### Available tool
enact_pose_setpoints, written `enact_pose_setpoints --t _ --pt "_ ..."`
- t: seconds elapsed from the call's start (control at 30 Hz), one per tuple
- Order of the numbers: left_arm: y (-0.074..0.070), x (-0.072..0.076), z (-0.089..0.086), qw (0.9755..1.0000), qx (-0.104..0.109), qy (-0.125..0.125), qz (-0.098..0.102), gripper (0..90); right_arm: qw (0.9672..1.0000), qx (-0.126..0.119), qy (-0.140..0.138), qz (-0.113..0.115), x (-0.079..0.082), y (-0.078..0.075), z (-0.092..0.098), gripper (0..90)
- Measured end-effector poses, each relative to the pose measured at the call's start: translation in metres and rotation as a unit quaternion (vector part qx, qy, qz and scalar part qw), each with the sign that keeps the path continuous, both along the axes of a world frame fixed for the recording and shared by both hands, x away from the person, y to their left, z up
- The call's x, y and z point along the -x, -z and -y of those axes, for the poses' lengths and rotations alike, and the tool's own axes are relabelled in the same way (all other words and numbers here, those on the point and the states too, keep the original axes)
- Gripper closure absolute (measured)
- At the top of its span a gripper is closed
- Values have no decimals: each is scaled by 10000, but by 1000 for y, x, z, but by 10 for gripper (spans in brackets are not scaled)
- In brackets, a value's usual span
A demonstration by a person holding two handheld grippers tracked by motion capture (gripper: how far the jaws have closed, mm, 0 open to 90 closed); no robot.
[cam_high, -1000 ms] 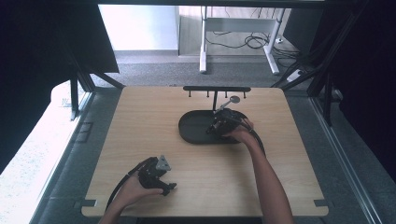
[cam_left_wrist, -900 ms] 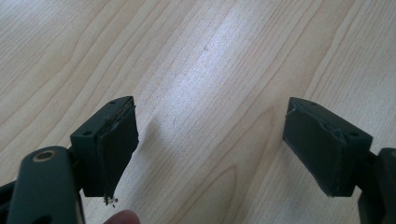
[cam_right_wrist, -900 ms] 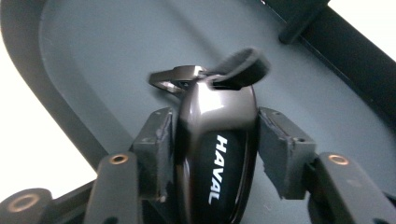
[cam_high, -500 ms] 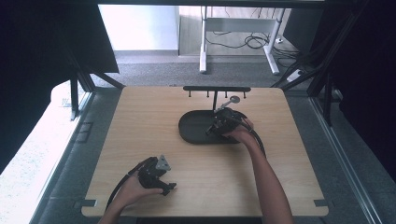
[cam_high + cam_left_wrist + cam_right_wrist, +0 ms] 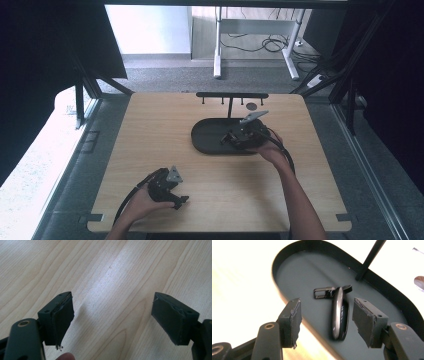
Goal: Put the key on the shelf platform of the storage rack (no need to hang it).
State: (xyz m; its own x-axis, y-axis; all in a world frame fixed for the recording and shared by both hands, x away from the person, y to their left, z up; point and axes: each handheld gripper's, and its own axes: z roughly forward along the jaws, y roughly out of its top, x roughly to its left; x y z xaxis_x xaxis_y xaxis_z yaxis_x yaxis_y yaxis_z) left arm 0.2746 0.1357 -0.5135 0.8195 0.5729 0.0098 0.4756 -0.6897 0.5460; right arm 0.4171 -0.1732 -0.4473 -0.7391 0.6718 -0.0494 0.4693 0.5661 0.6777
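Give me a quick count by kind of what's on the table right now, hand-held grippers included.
Grippers: 2, left gripper and right gripper
Black oval tray with hook stand: 1
Black key fob lying in the tray: 1
Small round dark item behind the stand: 1
Total: 5

Right tool (image 5: pixel 231 139) has just opened its jaws, arm stretched forward; left tool (image 5: pixel 172 194) rests wide open

A glossy black oval key fob (image 5: pixel 340 313) with a black rectangular loop at its far end lies on the floor of a dark, matte oval tray (image 5: pixel 297 277), near the tray's near rim. The tray rests on a pale wooden table (image 5: pixel 150 130).
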Motion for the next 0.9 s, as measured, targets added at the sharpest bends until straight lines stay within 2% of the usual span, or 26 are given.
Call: enact_pose_setpoints --t 0.1,0.2,0.3,0.43,0.47,0.5,0.57,0.63,0.7,0.77,0.83,0.9 --pt "-1 -1 -1 10000 -26 -2 -3 185 9999 -117 -61 92 17 -2 10 406" --pt "-1 0 -1 10000 -21 -19 -14 185 9995 -282 -96 87 32 -1 19 406" --pt "0 0 -1 10000 -30 -13 -12 185 9995 -250 -143 92 51 6 28 402" --pt "0 0 0 10000 -31 -18 -9 185 9996 -229 -167 50 63 13 35 397" --pt "0 0 0 10000 -24 -25 -7 185 9997 -172 -139 57 70 20 39 396" --pt "0 0 -1 10000 -20 -30 -6 185 9997 -172 -139 57 70 20 39 396" --pt "-1 0 -1 10000 -30 -30 -10 185 9999 -105 -60 -3 78 33 45 393" --pt "-1 0 -2 10000 -26 -44 -5 185 9999 -94 -27 -31 80 37 46 393" --pt "-1 -1 -2 10000 -6 -72 0 185 9998 -190 27 -59 85 46 49 391" --pt "-1 -1 -2 10000 3 -75 3 185 9998 -186 31 -87 86 46 49 388" --pt "-2 -1 -3 10000 -2 -75 5 186 10000 -65 30 -28 86 46 48 376" --pt "-2 -1 -4 10000 15 -86 22 186 9999 -138 85 39 86 45 48 371"
